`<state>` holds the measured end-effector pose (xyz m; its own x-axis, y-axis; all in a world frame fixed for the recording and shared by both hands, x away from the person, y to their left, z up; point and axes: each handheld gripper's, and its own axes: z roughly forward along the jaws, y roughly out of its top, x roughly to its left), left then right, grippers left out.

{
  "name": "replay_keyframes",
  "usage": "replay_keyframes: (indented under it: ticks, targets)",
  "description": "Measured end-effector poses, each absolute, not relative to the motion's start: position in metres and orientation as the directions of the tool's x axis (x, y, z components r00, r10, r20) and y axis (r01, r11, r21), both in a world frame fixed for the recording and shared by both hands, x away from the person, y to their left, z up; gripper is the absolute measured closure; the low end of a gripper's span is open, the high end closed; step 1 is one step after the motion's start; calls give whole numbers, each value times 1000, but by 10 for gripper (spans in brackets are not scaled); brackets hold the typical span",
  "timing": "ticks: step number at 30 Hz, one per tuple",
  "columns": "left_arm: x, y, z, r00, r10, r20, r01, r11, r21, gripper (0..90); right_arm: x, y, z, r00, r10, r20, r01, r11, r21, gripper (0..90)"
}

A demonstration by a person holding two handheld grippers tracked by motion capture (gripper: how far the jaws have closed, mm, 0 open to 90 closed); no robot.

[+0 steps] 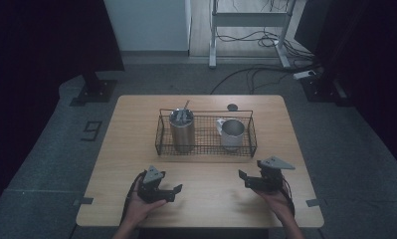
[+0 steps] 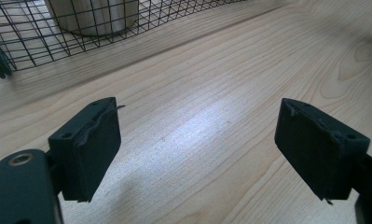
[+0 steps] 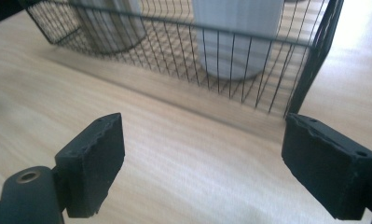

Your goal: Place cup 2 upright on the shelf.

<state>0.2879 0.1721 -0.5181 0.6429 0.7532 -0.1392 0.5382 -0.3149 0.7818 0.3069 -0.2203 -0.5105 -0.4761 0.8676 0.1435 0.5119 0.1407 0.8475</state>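
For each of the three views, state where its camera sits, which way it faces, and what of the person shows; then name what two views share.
High view: above the person's side, facing forward and down on the light wooden table; left gripper and right gripper show.
Left gripper view: on the left gripper, jaws apart, facing the table.
Right gripper view: on the right gripper, jaws apart, facing the black wire basket.
Shared: basket and table.

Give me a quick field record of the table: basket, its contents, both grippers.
table: light wood
basket: black wire, mid-table
tall cup: metal, upright in basket's left end, something sticking out of it
short cup: metal, upright in basket's right end
small disc: dark, on the table behind basket
left gripper: open, holding nothing, near front edge
right gripper: open, holding nothing, near front edge
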Motion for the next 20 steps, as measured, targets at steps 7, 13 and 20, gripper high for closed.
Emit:
replay_keyframes:
  ticks: [7, 13, 20]
  targets:
    - [288, 173, -519, 640, 755, -142, 541, -312, 781, 149, 299, -222, -522, -478, 868, 136, 524, 158, 837, 133]
    - [289, 172, -520, 638, 757, -142, 545, -314, 777, 149, 295, -220, -530, -479, 870, 121, 523, 172, 835, 139]
    - [289, 173, -521, 635, 759, -144, 547, -310, 777, 149, 296, -219, -529, -473, 871, 130, 522, 158, 839, 137]
